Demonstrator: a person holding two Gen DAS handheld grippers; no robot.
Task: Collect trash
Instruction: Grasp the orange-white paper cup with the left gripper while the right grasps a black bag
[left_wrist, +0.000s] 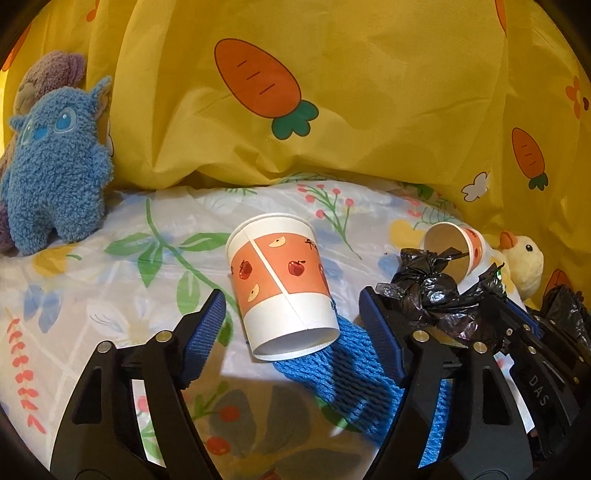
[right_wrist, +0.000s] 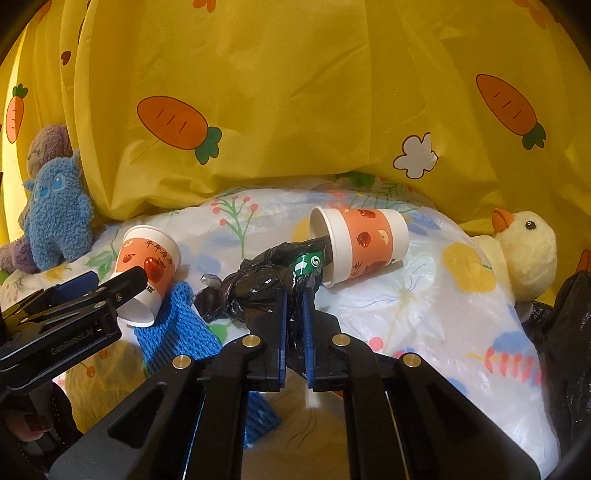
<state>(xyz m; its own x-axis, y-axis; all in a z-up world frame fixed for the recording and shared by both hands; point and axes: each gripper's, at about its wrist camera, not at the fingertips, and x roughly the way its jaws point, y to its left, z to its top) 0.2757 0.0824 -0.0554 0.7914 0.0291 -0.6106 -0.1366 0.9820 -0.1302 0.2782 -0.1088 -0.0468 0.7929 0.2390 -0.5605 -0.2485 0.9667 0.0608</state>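
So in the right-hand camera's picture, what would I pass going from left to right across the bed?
Blue plush toy → the cup between the left tongs → blue knitted cloth → crumpled black bag pinched in the right tongs → cup on its side → yellow duck plush.

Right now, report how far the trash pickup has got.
Done: nothing looks bagged yet. In hand: the right gripper is shut on the black bag, whose end sits in the tipped cup. The left gripper straddles the other cup, jaws not yet touching it. Left: both cups and the blue mesh still lie on the sheet.
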